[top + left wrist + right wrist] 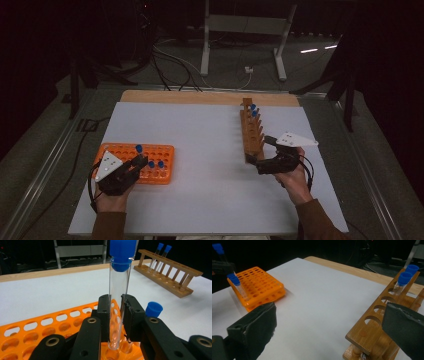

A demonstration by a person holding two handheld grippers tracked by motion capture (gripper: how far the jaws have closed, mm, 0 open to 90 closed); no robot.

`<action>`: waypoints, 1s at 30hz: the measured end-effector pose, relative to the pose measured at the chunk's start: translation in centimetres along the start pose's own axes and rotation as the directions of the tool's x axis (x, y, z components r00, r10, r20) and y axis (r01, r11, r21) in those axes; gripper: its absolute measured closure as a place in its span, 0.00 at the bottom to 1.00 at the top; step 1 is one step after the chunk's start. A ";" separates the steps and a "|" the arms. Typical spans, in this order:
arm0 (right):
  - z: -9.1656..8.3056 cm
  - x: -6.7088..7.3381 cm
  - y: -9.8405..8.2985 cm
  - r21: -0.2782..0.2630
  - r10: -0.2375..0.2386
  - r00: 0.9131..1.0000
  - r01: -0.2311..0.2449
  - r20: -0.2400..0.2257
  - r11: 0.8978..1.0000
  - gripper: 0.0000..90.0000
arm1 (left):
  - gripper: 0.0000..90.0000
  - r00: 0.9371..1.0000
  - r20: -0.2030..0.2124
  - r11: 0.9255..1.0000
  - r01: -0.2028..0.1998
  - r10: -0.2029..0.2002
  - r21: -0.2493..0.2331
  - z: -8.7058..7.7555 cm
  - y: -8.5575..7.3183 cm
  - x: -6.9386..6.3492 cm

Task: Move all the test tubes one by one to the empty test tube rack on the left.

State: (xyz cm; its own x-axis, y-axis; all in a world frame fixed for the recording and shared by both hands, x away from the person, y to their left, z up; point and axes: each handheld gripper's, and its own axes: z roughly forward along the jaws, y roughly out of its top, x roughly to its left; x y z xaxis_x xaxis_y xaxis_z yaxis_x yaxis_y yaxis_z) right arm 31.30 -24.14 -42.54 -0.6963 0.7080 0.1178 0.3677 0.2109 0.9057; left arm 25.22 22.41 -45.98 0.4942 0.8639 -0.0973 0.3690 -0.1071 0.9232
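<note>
Right, my left gripper [116, 315] is clamped on a clear test tube [119, 290] with a blue cap [123, 250], pads pressing both sides of the glass low down. Tube stands upright, its bottom end sitting in a hole of the orange rack [37, 327]. In the high view that gripper [137, 161] is over the rack's [120, 150] near right part, at the table's left.

One more blue cap [153, 309] shows just right of my jaws in the left gripper view; tube under it is hidden by the jaw. High view shows two capped tubes [156, 164] standing in the rack just beside the gripper, plus the held one's cap [138, 148] above them. Most other holes look unfilled.

My right gripper [329, 327] has its jaws wide apart, nothing between the pads. One jaw sits over the near end of the wooden rack [374, 322], though I can't tell if it touches. In the high view the gripper [267, 159] is at that rack's [251, 132] near end, at the table's right.

Wooden rack holds two blue-capped tubes [404, 280] in its far holes; near holes are open.

No readable labels or writing on racks, tubes or grippers.

White table top [200, 150], wood strip along the far edge. Racks sit well apart.
</note>
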 end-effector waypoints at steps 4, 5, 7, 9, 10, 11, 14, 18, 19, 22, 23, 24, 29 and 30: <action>-0.1 0.0 0.0 -0.003 -0.004 1.000 0.004 0.001 1.000 0.00 | 0.87 1.000 -0.001 1.000 -0.003 0.003 0.014 0.2 -0.4 0.1; -0.1 0.0 0.0 -0.003 -0.003 1.000 0.003 0.000 1.000 0.00 | 0.87 1.000 0.001 1.000 -0.004 0.004 0.018 0.2 -0.5 0.1; -0.1 0.0 0.0 -0.004 -0.002 1.000 0.002 0.000 1.000 0.00 | 0.87 1.000 0.004 1.000 -0.002 0.002 0.022 0.3 -0.7 0.1; -0.1 0.0 0.0 -0.004 -0.001 1.000 0.001 -0.001 1.000 0.00 | 0.87 1.000 0.009 1.000 -0.005 0.004 0.022 0.4 -0.9 0.2; -0.1 0.0 0.0 -0.004 -0.002 1.000 0.002 -0.001 1.000 0.00 | 0.87 1.000 0.020 1.000 -0.005 0.005 0.019 0.4 -1.0 0.2; -0.1 0.0 0.0 -0.004 -0.002 1.000 0.002 -0.002 1.000 0.00 | 0.87 1.000 0.027 1.000 -0.006 0.006 0.019 0.4 -1.1 0.2; -0.1 0.1 -0.1 -0.004 -0.001 1.000 0.001 -0.004 1.000 0.00 | 0.87 0.999 0.033 0.999 -0.020 0.019 0.040 0.5 -1.3 0.2; -0.1 0.1 -0.2 -0.005 0.001 1.000 -0.001 -0.007 1.000 0.00 | 0.87 0.999 0.032 0.997 -0.021 0.018 0.081 0.8 -1.8 0.3; -0.1 0.1 -0.2 -0.005 0.000 1.000 0.000 -0.007 1.000 0.00 | 0.87 0.999 0.035 0.995 -0.025 0.022 0.096 0.9 -1.9 0.4; -0.1 0.1 -0.2 -0.006 0.001 1.000 -0.001 -0.009 1.000 0.00 | 0.87 0.999 0.044 0.991 -0.027 0.021 0.134 1.1 -2.2 0.5; -0.1 0.1 -0.3 -0.006 0.001 1.000 -0.002 -0.009 1.000 0.00 | 0.87 0.999 0.045 0.988 -0.031 0.025 0.149 1.2 -2.2 0.5; -0.1 0.1 -0.3 -0.006 0.002 1.000 -0.002 -0.010 1.000 0.00 | 0.87 0.998 0.047 0.987 -0.036 0.028 0.159 1.3 -2.3 0.5; -0.1 0.1 -0.4 -0.008 0.003 1.000 -0.003 -0.014 1.000 0.00 | 0.87 0.999 0.045 0.980 -0.027 0.019 0.199 1.5 -2.4 0.7; -0.1 0.1 -0.4 -0.008 0.003 1.000 -0.003 -0.015 1.000 0.00 | 0.87 0.999 0.046 0.978 -0.025 0.016 0.206 1.6 -2.4 0.8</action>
State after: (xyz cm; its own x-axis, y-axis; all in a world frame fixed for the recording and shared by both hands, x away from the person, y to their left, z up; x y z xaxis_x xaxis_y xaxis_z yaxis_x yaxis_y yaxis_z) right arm 31.03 -24.22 -42.88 -0.7043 0.6986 0.1261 0.3646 0.2036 0.9086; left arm 25.95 22.57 -48.86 0.5356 0.8386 -0.0996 0.5111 -0.2280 0.8288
